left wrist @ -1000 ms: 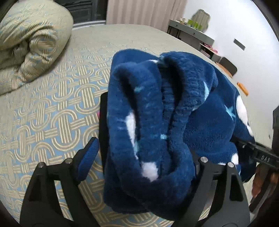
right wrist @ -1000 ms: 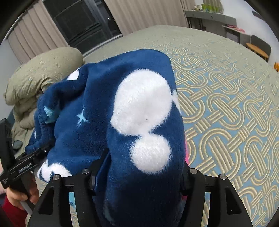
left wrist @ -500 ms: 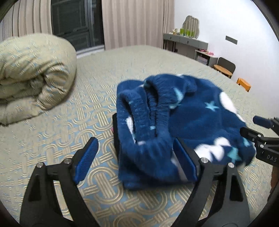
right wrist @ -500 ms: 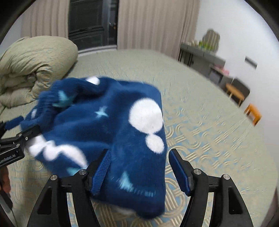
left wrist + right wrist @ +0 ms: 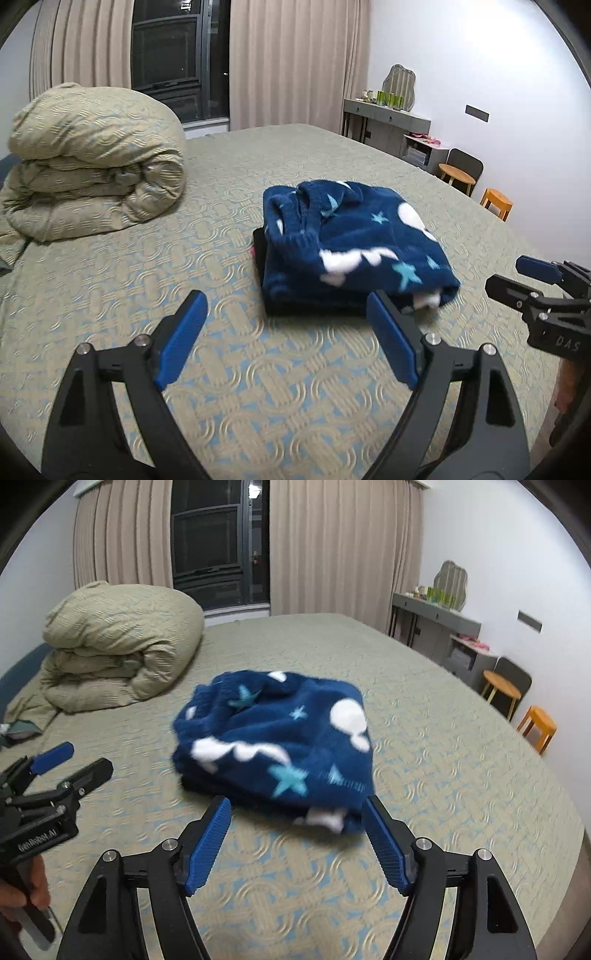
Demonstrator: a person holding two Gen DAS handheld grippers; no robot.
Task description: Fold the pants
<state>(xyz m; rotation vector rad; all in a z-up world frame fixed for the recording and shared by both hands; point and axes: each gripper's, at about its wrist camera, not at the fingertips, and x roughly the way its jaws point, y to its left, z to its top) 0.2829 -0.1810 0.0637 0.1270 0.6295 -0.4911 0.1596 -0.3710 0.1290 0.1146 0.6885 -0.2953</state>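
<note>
item: blue fleece pants [image 5: 354,243], folded bundle lying on bed [image 5: 258,387]; left gripper [image 5: 286,334] wide and empty, right gripper [image 5: 297,834] opening, nothing between; best practice: retreat clear without snagging the near hem.

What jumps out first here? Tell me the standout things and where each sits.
The folded blue fleece pants with white moons and stars lie mid-bed, atop something dark. A rolled beige comforter sits at the far left of the bed. Both grippers, left and right, hang empty before the pants.

Even indoor light, fisheye edges, slight blur
</note>
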